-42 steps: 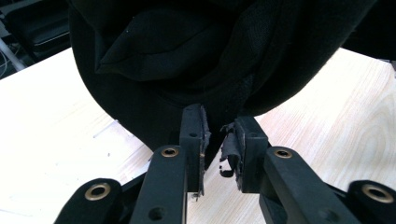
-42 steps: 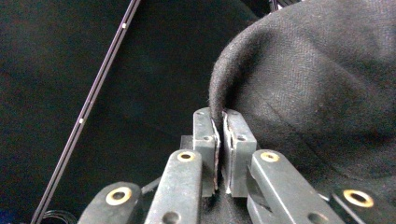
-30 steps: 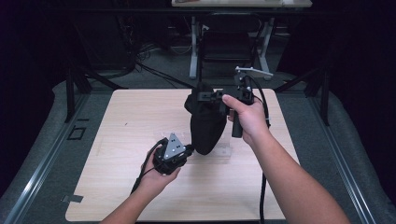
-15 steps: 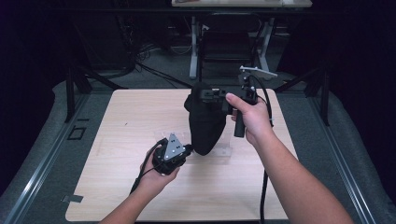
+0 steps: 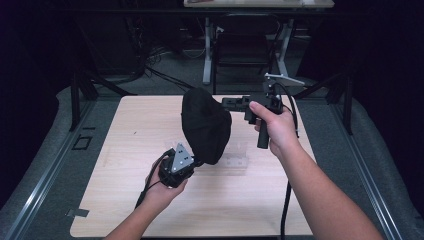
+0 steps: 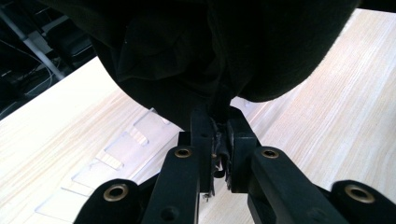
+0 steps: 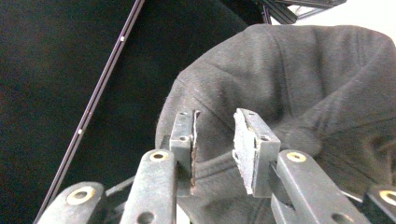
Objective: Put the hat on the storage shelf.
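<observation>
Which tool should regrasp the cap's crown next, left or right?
Right. The right tool is open beside the black cap, free to close. The left tool is shut on its lower edge, holding it up.

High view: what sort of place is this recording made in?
Probably a lab or workshop recording station: a bare wooden table in a dark room, metal stand legs and loose cables on the floor behind it.

The cap (image 5: 206,125) is matt black cloth with stitched seams, the table (image 5: 125,135) is pale smooth wood, and the stand (image 5: 235,161) is clear glossy plastic.
</observation>
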Motion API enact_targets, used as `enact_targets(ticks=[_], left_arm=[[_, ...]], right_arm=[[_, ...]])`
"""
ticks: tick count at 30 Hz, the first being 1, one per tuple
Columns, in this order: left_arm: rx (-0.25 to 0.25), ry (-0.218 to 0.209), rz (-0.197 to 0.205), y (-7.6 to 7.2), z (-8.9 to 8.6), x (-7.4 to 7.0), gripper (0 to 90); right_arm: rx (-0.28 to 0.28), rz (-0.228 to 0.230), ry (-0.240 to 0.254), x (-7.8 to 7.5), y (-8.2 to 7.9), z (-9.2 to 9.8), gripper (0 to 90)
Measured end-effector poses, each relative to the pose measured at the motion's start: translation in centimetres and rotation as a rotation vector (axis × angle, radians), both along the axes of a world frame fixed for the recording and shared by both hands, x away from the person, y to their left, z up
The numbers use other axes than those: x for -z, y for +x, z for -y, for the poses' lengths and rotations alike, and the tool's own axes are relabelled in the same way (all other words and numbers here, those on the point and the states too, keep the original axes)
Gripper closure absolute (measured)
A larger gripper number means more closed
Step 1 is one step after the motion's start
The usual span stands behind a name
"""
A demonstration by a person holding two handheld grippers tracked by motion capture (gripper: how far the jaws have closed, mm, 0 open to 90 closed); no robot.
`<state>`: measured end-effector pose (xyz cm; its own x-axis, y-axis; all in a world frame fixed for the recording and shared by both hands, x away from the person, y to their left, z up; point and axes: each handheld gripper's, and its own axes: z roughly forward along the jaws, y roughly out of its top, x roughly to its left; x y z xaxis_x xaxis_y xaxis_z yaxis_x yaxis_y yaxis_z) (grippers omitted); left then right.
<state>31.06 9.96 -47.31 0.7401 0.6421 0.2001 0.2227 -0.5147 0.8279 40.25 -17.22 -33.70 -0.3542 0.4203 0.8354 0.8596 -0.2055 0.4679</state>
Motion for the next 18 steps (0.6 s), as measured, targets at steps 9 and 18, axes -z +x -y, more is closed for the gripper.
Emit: enact_targets(ticks=[9, 18], left_arm=[[-0.022, -0.015, -0.040, 0.3, -1.2, 1.0, 84.5], [-0.065, -0.062, -0.087, 0.6, -2.6, 3.1, 84.1]], right_arm=[[0.016, 0.006, -0.013, 0.0, -0.2, 0.6, 67.3], [0.018, 0.017, -0.028, 0.0, -0.5, 0.9, 65.9]])
